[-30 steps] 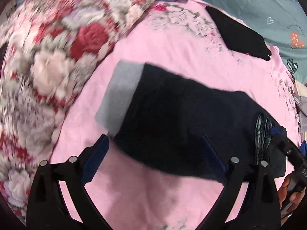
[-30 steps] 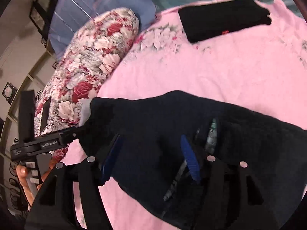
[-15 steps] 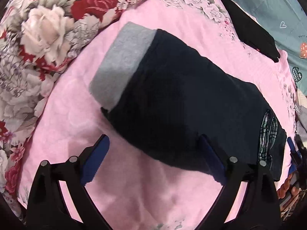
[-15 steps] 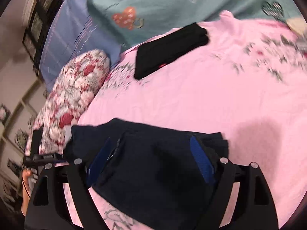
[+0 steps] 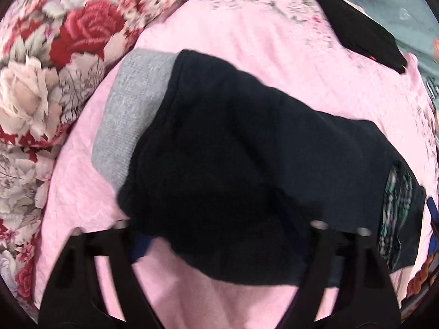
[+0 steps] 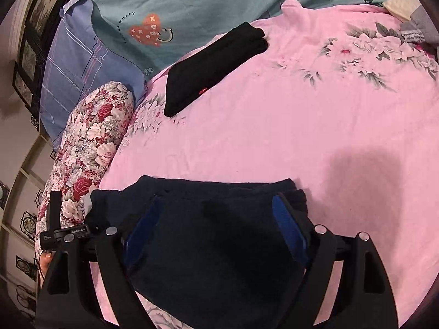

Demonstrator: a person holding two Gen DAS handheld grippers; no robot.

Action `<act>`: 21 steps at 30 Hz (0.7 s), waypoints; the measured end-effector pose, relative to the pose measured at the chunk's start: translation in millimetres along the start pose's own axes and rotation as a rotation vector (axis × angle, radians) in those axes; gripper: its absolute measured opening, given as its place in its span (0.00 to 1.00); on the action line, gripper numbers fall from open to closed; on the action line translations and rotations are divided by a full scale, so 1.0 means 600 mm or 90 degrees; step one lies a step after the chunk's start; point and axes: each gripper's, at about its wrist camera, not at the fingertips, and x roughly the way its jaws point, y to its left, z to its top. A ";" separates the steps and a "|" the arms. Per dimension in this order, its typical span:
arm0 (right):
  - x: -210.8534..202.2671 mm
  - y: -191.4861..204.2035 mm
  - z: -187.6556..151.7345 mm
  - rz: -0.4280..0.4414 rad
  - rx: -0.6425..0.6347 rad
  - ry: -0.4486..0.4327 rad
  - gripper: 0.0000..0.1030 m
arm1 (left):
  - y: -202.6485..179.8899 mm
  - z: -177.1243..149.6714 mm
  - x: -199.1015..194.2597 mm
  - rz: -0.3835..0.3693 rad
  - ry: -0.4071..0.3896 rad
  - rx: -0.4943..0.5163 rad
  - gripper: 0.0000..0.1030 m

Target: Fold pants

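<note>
- The pants (image 5: pixel 247 159), dark navy, lie folded into a thick bundle on the pink bed sheet (image 5: pixel 247 54), near the flowered pillow (image 5: pixel 55 68) at the bed's edge; a grey band (image 5: pixel 131 115) sticks out at the end nearest that pillow.
- The step in hand looks like a further fold or a tidy-up of an already folded bundle: both tools are at its near edge, one at each end.
- Left gripper (image 5: pixel 219 235): its jaws are closing, and the near edge of the bundle lies between them and over them; the picture is blurred there, so I cannot tell whether the pads press on the cloth yet. It points steeply down at the bed.
- Right gripper (image 6: pixel 216 230): its jaws stand wide, one blue pad on each side of the bundle's end, with cloth between them but no squeeze visible. It is tilted down at a shallower slant, looking across the bed.
- A second folded black garment (image 6: pixel 214 68) lies well apart, near the far edge of the sheet by the teal blanket (image 6: pixel 192 5).
- Next move, as I judge it: both jaws should pinch all the layers at the near edge, then lift together and carry that edge over evenly, so the layers do not slide apart.
</note>
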 end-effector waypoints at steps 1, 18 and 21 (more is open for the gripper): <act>0.000 -0.001 0.000 -0.002 0.002 -0.001 0.82 | -0.007 -0.001 -0.006 0.010 -0.005 0.013 0.59; -0.010 -0.041 0.004 -0.012 0.061 -0.028 0.82 | -0.179 -0.029 -0.190 -0.133 -0.129 0.192 0.28; -0.016 -0.043 0.003 -0.009 0.063 -0.040 0.82 | -0.261 -0.044 -0.164 -0.171 -0.079 0.250 0.28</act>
